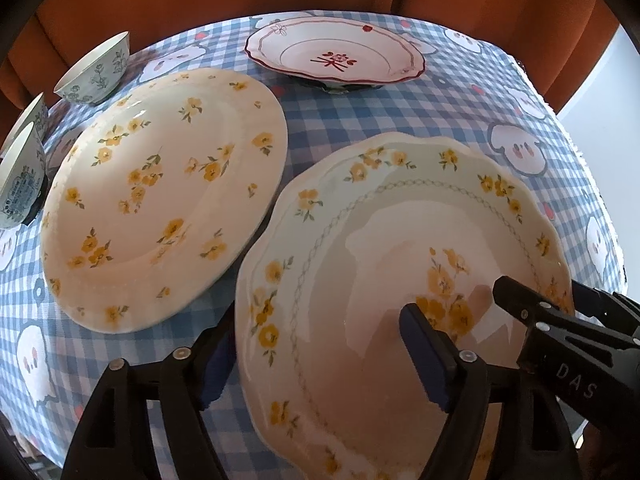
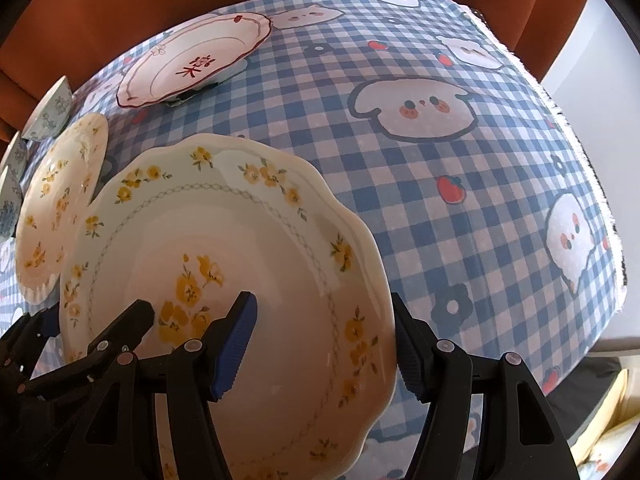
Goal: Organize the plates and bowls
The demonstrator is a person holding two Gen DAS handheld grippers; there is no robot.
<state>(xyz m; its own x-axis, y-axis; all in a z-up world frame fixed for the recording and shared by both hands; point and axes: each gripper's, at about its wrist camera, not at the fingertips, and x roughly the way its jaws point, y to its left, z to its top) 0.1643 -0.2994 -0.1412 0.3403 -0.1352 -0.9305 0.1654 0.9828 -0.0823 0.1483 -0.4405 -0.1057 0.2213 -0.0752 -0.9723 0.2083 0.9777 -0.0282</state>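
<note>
I have the scalloped plate (image 1: 400,248) (image 2: 240,264) on the checkered tabletop (image 2: 460,208), both grippers straddling its near rim: left gripper (image 1: 320,354) and right gripper (image 2: 324,346) with fingers apart. Just left of it sits the round plate (image 1: 168,192), beyond it the red-trimmed plate (image 1: 336,54); bowls (image 1: 96,70) stand farther left.

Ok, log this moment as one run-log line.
left gripper: open, straddling scalloped plate left rim | right gripper: open, straddling its right rim | round floral plate: alongside | red-trimmed plate: far
</note>
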